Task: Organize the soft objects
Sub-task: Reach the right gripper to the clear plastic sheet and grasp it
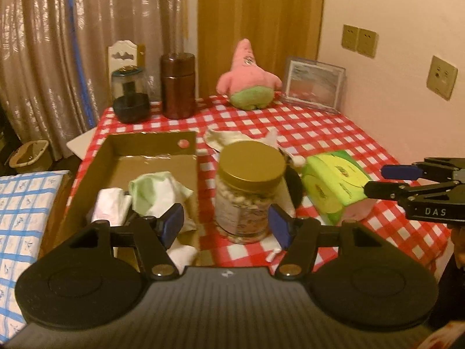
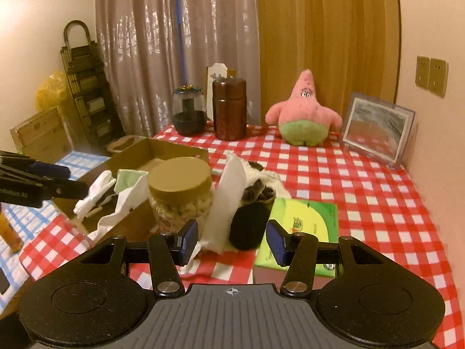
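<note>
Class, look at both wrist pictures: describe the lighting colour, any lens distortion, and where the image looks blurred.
Left wrist view: warm yellowish light; fisheye bends the curtains and darkens the corners; the gold-lidded jar is slightly smeared. Right wrist view: same amber cast; the checked tablecloth curves with the lens; the pink starfish plush is fairly sharp; soft white cloth near the lens blurs.

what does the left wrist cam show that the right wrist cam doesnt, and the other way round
Only the left wrist view: a third wall socket and a pink dot on the cardboard box's far wall.

Only the right wrist view: a folded cart, a yellow bag and a dark furry item behind the jar.

Both: the cardboard box holding cloths, the gold-lidded jar, the pink starfish plush, the green pack, and both grippers open and empty.
</note>
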A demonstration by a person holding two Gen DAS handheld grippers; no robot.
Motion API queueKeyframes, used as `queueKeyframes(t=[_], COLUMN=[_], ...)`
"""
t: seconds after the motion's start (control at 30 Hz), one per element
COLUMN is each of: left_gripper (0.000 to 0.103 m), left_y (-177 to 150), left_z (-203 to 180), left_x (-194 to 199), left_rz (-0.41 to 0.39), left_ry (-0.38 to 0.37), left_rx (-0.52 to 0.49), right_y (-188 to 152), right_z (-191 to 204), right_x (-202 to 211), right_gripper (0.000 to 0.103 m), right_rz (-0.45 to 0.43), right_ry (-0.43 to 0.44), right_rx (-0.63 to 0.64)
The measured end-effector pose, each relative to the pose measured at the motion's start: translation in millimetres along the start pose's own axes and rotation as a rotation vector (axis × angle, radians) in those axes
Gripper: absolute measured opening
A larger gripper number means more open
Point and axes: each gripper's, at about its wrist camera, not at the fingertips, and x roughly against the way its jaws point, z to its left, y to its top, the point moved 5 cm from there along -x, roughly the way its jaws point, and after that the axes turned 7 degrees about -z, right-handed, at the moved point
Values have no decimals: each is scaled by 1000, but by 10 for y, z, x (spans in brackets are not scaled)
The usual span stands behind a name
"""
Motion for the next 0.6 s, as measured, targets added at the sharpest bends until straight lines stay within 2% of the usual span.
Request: queueKeyframes(t=[0.27, 0.4, 0.6], left_gripper=[65, 66, 71], left_y=[-58, -82, -118], left_z=[-142, -104, -9], left_x=[-163, -261, -393], left_rz=[41, 54, 77], left_ry=[-1, 13, 27], left_rx=[-37, -29, -3], right_y=[-131, -151, -153], right_z=[-93, -85, -13], right_x=[27, -67, -293], right_gripper=[52, 52, 52], right_rz=[37, 63, 93], right_ry=[38, 55, 75], right_rx=[-46, -71, -34])
